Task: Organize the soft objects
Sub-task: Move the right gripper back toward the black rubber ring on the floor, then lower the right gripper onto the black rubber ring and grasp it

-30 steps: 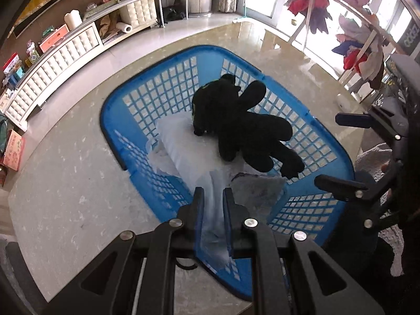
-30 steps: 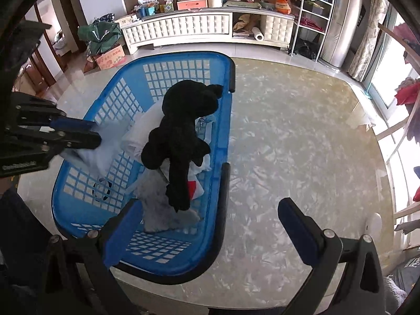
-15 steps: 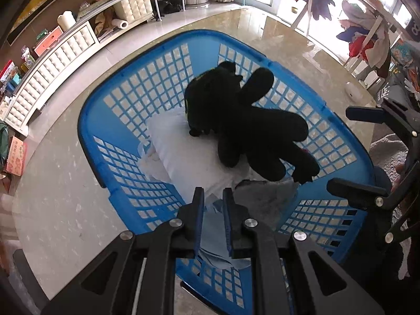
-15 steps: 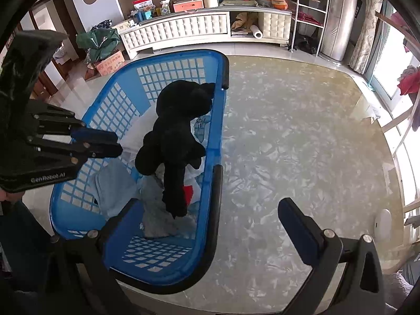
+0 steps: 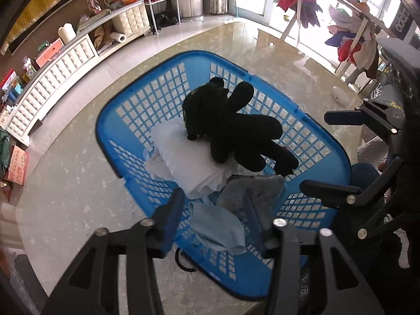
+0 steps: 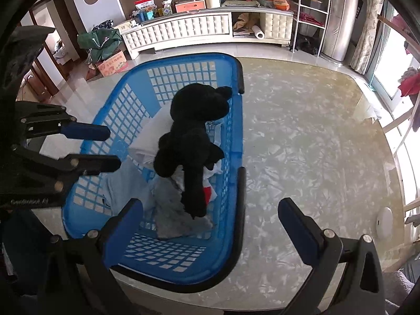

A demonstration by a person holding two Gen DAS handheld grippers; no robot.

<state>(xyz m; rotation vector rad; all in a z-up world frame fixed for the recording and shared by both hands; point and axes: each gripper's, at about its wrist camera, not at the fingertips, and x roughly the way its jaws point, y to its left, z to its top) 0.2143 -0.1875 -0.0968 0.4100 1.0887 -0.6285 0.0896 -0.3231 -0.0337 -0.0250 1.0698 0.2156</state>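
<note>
A blue laundry basket [image 5: 110, 120] [image 6: 170, 57] holds a black plush toy [image 5: 236, 128] [image 6: 194, 120] lying on a folded white cloth [image 5: 183, 162] [image 6: 149, 136]. A grey towel [image 5: 252, 189] [image 6: 170, 210] lies beside it. My left gripper [image 5: 214, 202] [image 6: 113, 147] hovers over the basket's near end with its jaws opening. A light blue cloth [image 5: 215, 225] [image 6: 118, 183] lies loose in the basket under them, untouched by the pads. My right gripper [image 6: 210, 204] [image 5: 313, 151] stands open and empty over the basket's other side.
The basket sits on a pale marbled surface [image 6: 302, 144]. A white tufted cabinet [image 6: 183, 29] with clutter lines the far wall, with a metal shelf [image 6: 309, 8] beside it. A rack of hanging clothes [image 5: 349, 34] stands by the windows. A small white round object [image 6: 384, 220] lies at the right.
The left gripper was shut on the light blue cloth over the basket; its jaws have now parted and the cloth lies in the basket. The right gripper has stayed open in place.
</note>
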